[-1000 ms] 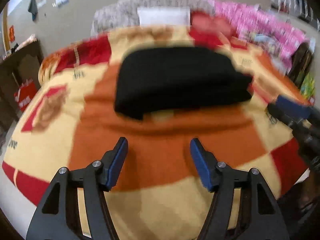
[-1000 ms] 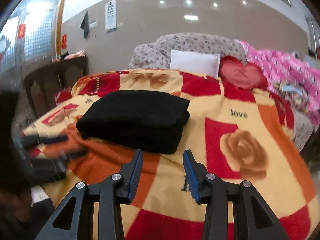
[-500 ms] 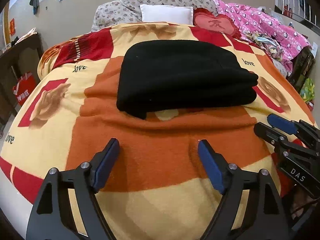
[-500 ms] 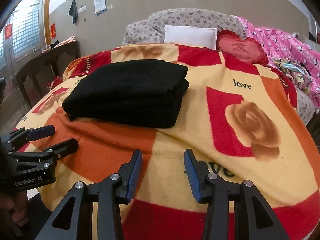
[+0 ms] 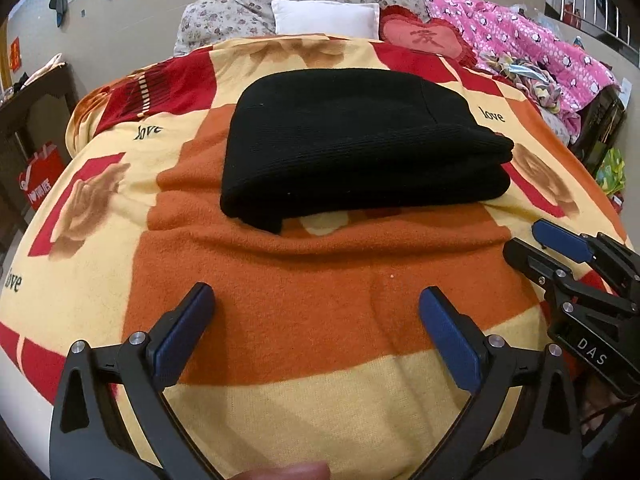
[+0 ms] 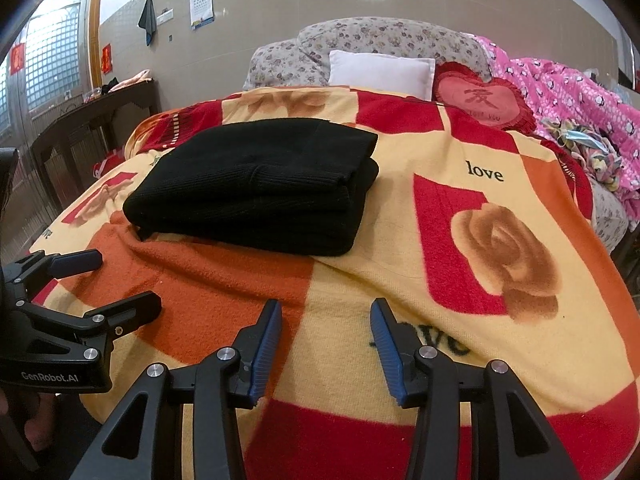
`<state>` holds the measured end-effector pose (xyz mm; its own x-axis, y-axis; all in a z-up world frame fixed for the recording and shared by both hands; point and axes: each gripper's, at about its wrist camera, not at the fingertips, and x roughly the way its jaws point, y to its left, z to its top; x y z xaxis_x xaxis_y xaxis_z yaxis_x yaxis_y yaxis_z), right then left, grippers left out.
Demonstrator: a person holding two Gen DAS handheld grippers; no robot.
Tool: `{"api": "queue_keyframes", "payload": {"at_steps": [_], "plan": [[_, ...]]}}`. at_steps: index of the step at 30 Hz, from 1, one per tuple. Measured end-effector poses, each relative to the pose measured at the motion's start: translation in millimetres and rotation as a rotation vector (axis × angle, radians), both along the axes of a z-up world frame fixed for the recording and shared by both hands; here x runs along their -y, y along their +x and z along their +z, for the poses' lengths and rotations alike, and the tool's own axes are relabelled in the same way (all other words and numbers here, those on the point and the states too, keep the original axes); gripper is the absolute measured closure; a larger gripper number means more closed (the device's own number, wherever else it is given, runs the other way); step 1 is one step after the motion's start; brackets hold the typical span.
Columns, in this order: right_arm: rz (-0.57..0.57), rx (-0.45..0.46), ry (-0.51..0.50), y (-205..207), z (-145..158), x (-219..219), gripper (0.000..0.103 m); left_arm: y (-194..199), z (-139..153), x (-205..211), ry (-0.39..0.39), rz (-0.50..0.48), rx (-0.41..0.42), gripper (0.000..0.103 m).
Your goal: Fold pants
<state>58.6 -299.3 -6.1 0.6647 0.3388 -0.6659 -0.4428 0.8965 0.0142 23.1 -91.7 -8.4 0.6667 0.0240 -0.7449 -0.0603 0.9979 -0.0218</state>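
Jaws apart on both grippers, nothing between them; folded pants lie on the bed.

Left gripper (image 5: 316,312) hovers over the near edge of the bed (image 5: 256,408), above an orange patch of the blanket (image 5: 328,272); its jaws are opening wide, with only blanket showing between them. Black pants (image 5: 352,144) sit folded into a thick stacked bundle toward the middle of the bed, well apart from both grippers, resting on the blanket. Right gripper (image 6: 326,328) hovers near the same near edge, to the right of the left gripper, its jaws moderately apart and empty. At the head edge of the bed lie a white pillow (image 6: 380,70) and, just beside it to the right, a red heart cushion (image 6: 480,98); pink bedding (image 6: 568,92) is heaped past the bed's right edge.
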Motion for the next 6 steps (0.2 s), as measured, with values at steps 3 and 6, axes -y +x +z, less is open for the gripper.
{"api": "queue_keyframes", "payload": {"at_steps": [3, 6], "plan": [[0.000, 0.000, 0.001, -0.1, 0.0, -0.1, 0.058, -1.3, 0.0, 0.4, -0.004, 0.001, 0.007, 0.001], [-0.007, 0.002, 0.002, 0.0, 0.4, 0.7, 0.059, -3.1, 0.4, 0.3, -0.013, -0.007, 0.013, 0.001]]}}
